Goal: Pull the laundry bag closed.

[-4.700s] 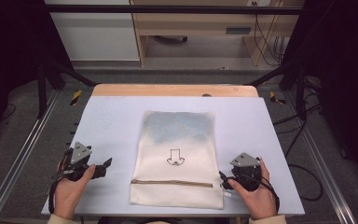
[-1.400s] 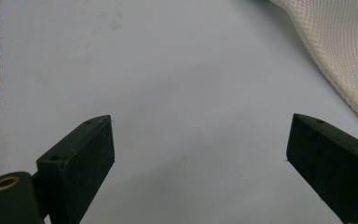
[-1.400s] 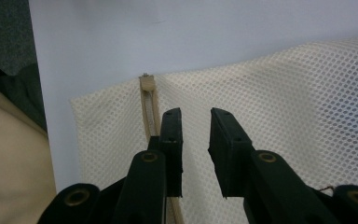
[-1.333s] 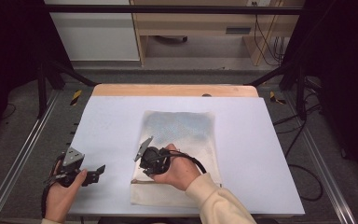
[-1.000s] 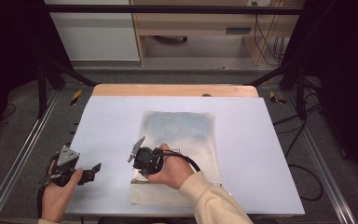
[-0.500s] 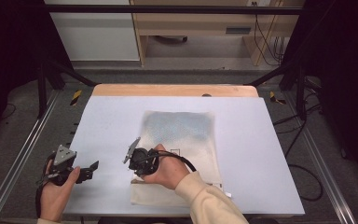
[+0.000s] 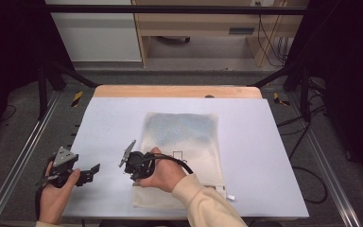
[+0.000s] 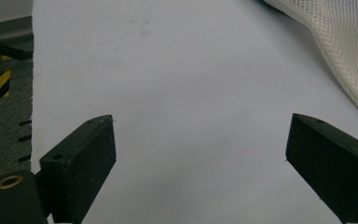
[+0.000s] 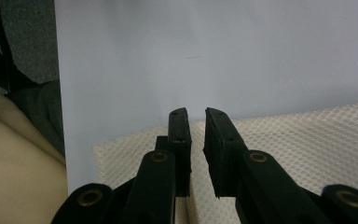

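A cream mesh bag point(image 7: 184, 135) lies flat in the middle of the pale table point(image 7: 113, 118), with a small arrow mark on it and a zip line near its front end. My right gripper point(image 7: 125, 170) has crossed over to the bag's front left edge and points left. In the right gripper view its jaws point(image 9: 196, 114) stand almost together with a thin slit, just over the mesh edge point(image 9: 298, 140). My left gripper point(image 7: 94, 169) rests near the table's front left corner, open point(image 8: 200, 149) over bare table, with the bag point(image 8: 335, 51) off to its right.
The table's left edge point(image 8: 31, 93) borders grey floor with a metal rail point(image 7: 19, 161). A small white tab point(image 7: 229, 195) sticks out at the bag's front right. A wooden strip point(image 7: 177, 91) runs along the far edge, with shelving beyond.
Over the earlier frames the right hand left the bag's front right corner and crossed to its front left edge, still creeping left. The left gripper drifted slightly left and toward the front.
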The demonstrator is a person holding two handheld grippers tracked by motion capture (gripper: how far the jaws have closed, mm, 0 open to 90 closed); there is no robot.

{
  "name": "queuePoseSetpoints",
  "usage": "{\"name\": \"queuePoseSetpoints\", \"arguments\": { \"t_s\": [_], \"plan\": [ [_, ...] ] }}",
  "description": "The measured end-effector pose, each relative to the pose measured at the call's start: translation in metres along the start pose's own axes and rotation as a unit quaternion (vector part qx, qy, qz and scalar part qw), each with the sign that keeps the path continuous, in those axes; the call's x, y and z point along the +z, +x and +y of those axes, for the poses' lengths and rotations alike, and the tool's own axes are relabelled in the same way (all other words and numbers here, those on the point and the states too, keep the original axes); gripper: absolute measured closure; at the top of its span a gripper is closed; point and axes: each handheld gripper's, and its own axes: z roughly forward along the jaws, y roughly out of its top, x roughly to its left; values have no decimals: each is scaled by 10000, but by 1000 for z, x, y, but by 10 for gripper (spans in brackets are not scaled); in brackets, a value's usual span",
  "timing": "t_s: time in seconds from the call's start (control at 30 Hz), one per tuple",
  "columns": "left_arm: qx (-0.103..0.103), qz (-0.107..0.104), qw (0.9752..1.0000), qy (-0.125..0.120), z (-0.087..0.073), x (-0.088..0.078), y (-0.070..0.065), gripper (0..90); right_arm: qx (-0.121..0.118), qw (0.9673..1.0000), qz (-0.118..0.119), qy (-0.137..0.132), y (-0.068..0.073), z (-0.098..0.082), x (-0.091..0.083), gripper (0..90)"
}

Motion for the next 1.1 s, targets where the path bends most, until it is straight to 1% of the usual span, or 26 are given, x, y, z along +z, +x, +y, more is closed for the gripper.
{"name": "queuePoseSetpoints", "arguments": {
  "t_s": [0.13,0.23,0.27,0.37,0.5,0.73,0.87,0.97,1.03,1.07,1.1],
  "plan": [
    [-7,-9,10000,-4,0,0,0,84,-12,9999,69,112,2,-1,4,797],
    [26,-23,10000,10,0,0,0,86,-12,9999,98,141,2,-3,8,779],
    [4,-47,10000,10,0,1,-1,84,-12,9998,95,158,2,-3,9,771],
    [-35,-98,9999,21,0,1,-1,84,32,9997,147,191,3,-5,13,749],
    [-50,-115,9999,38,0,1,-1,82,95,9995,184,226,2,-6,17,729],
    [-82,-62,9999,39,-1,1,0,77,150,9992,214,298,0,-7,25,715],
    [-94,-78,9999,36,-1,1,-1,77,189,9988,279,341,-2,-7,29,718],
    [-62,-99,9999,38,-1,2,-2,77,213,9987,276,381,-2,-7,32,742],
    [-65,-122,9999,71,0,1,-2,77,228,9985,284,405,-2,-7,33,800],
    [-58,-116,9999,85,0,1,-3,78,211,9985,324,399,-2,-7,33,813],
    [-54,-117,9999,81,0,1,-3,79,185,9987,272,377,-2,-6,32,816]
  ]
}}
